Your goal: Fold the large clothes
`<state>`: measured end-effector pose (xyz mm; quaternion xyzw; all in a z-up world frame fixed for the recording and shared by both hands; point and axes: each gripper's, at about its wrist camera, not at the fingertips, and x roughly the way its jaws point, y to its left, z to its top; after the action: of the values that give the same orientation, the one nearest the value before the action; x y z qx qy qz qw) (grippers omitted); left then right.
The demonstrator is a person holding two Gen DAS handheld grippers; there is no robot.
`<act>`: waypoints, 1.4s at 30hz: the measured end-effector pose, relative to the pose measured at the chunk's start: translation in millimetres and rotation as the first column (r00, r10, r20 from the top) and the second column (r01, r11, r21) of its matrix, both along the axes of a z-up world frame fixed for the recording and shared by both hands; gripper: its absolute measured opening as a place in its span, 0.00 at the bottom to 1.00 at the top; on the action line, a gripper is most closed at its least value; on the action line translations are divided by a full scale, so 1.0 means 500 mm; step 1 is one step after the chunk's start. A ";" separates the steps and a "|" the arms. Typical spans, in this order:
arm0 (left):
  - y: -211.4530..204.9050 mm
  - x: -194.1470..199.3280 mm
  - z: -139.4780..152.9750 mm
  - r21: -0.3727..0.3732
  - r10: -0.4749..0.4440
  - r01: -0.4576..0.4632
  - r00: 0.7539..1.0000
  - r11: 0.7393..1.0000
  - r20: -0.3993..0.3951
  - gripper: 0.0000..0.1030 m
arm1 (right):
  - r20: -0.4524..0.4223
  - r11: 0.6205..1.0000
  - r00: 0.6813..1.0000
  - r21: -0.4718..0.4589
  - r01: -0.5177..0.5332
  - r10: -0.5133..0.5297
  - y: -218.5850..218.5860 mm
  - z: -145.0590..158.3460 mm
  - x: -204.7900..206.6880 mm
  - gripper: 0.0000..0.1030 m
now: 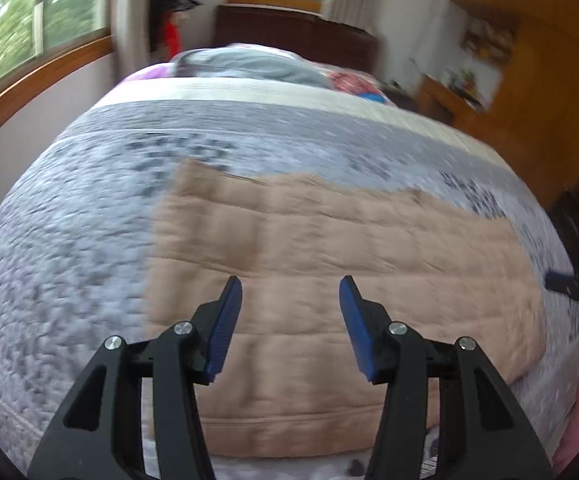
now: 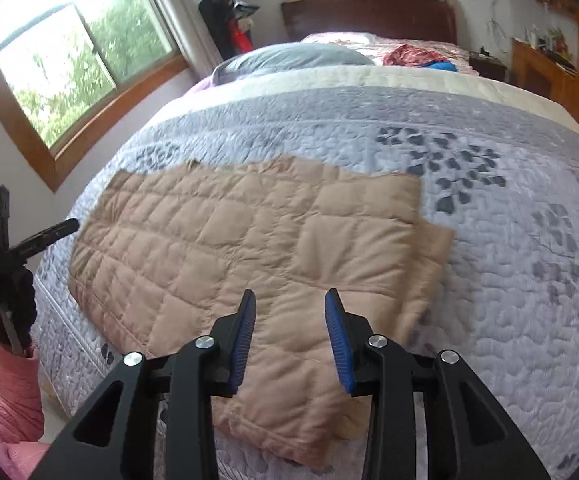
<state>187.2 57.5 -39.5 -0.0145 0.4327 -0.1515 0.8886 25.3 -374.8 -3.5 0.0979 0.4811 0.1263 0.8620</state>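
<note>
A folded tan quilted jacket [image 2: 245,248] lies flat on the grey floral bedspread [image 2: 489,240] below 2 parted, empty grippers, left gripper [image 1: 290,280] and right gripper [image 2: 290,294].

A tan quilted garment [image 2: 249,248] lies flat and folded on the bed [image 2: 509,280], close to its near edge and nearer the window-side edge. A second layer sticks out from under the top one along one side. Its hemmed border faces the near edge.

Tan quilted garment [image 2: 249,240] on pale lavender-grey bedspread [image 2: 509,280] with dark grey leaf print; pink sleeve [image 2: 17,392]; blue gripper pads [image 2: 245,340].
</note>
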 end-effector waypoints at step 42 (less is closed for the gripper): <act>0.169 -0.150 -0.173 -0.392 0.325 -0.431 0.894 0.813 -0.309 0.63 | -0.232 0.995 0.968 0.004 0.096 -0.092 -0.075 -0.128 -0.043 0.32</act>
<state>112.0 142.2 -126.1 -0.3235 0.4727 -0.0642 0.8172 4.0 -412.3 -67.4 0.1413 0.5720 0.0767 0.8043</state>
